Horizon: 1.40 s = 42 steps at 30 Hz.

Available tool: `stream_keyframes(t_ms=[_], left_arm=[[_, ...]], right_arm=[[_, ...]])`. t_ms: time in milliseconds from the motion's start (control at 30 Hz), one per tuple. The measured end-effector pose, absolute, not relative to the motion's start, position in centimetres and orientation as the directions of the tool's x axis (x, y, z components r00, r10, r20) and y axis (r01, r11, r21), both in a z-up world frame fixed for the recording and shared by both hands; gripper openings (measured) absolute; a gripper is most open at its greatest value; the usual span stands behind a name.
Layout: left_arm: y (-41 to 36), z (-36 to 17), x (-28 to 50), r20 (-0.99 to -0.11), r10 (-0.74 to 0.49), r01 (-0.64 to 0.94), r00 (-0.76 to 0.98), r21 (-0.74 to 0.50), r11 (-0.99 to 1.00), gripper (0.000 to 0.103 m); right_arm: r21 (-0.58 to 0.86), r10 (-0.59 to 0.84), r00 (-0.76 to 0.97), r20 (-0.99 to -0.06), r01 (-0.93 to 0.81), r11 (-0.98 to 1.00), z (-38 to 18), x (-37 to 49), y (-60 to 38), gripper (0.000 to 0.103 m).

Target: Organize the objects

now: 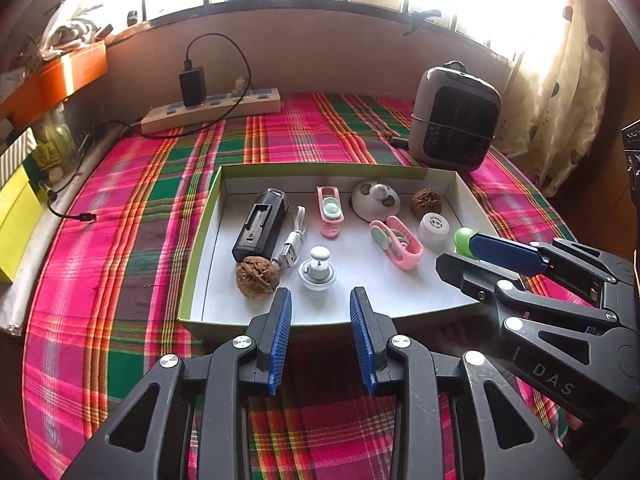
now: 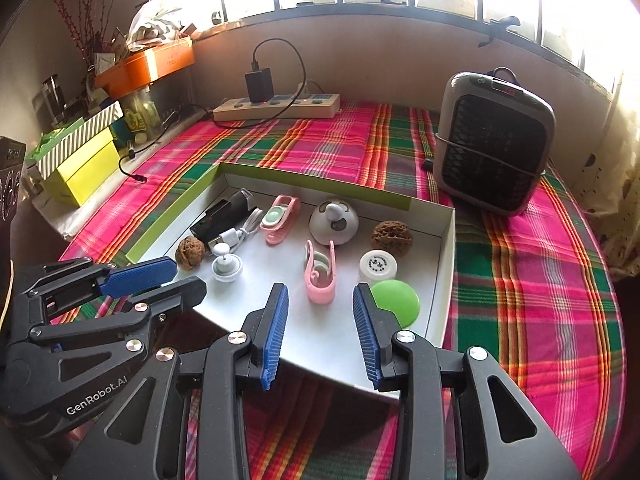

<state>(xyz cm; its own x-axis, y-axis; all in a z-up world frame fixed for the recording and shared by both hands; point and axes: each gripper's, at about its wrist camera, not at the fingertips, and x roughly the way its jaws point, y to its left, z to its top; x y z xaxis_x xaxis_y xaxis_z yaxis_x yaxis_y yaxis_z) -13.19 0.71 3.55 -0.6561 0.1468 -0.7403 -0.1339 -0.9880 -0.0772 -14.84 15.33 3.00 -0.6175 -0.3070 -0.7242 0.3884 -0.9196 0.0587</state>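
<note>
1. Two grippers hang over the near edge of the shallow white box (image 1: pixel 460 184), and we judge the sorting to be at a pause between placements: nearly everything already lies inside it.
2. Our right gripper (image 2: pixel 320 320) stands part open with nothing between its pads. The green ball (image 2: pixel 396 304) rests in the box corner just beyond its right finger, close to the pad; we cannot tell whether they touch. We take this for a release, not a grasp.
3. Our left gripper (image 1: pixel 320 320) is moderately open and empty. Just ahead of its fingertips sit the white knob (image 1: pixel 318 270) and one walnut (image 1: pixel 254 278).
4. Farther ahead lie the black charger (image 1: pixel 260 228), white USB cable (image 1: pixel 292 240), two pink clips (image 1: pixel 396 242), a round white gadget (image 1: pixel 376 200), a white cap (image 1: pixel 434 228) and a second walnut (image 1: pixel 426 200).
5. We reckon the next move calls for clearing the box rim and checking the plaid cloth (image 1: pixel 120 208) for strays.
</note>
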Motion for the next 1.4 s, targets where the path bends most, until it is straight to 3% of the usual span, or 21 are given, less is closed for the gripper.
stream_keyframes(t_ms=[333, 433, 633, 1400], left_arm=[[0.4, 4.3, -10.7, -0.723, 0.137, -0.115, -0.677, -0.079, -0.990, 0.028], [0.2, 4.3, -9.9, -0.719, 0.130, -0.105, -0.683, -0.080, -0.991, 0.028], [-0.5, 3.6, -8.2, -0.731, 0.082, -0.059, -0.677, -0.058, -0.997, 0.029], [-0.7, -0.2, -5.1, -0.774, 0.013, -0.001, -0.633, -0.016, -1.000, 0.029]], right_arm=[[0.050, -0.300, -0.647, -0.701, 0.375, -0.926, 3.9, -12.3, 16.0, 0.036], [0.049, -0.298, -0.659, -0.691, 0.368, -0.929, 4.2, -11.4, 16.2, 0.045], [0.049, -0.290, -0.678, -0.676, 0.351, -0.935, 4.3, -9.5, 16.7, 0.045], [0.037, -0.170, -0.635, -0.754, 0.217, -0.975, 0.3, -6.2, 19.5, 0.046]])
